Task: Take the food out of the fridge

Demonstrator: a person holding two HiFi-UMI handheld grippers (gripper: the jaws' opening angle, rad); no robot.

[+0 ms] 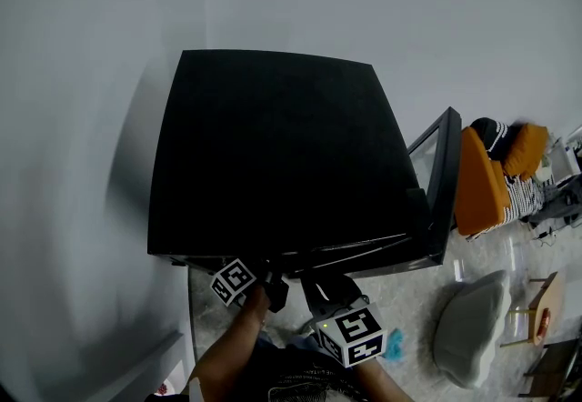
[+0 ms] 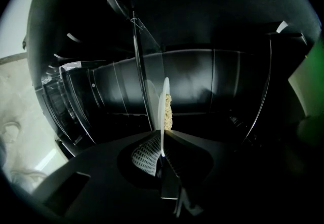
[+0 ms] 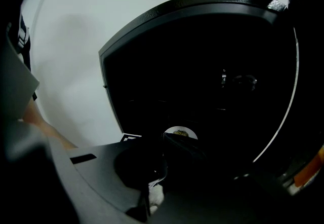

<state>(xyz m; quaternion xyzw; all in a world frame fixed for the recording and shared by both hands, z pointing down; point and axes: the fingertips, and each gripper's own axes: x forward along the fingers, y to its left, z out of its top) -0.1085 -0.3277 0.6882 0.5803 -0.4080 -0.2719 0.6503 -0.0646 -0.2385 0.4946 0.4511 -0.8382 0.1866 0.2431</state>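
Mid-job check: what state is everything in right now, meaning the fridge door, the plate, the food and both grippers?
Fridge door: open, swung out to the right.
Plate: inside the fridge, its rim clamped by the left gripper.
Food: on the plate.
Left gripper: shut on the plate.
Right gripper: jaws together, holding nothing.

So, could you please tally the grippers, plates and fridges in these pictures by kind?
Grippers: 2 (left gripper, right gripper)
Plate of food: 1
Fridge: 1
Total: 4
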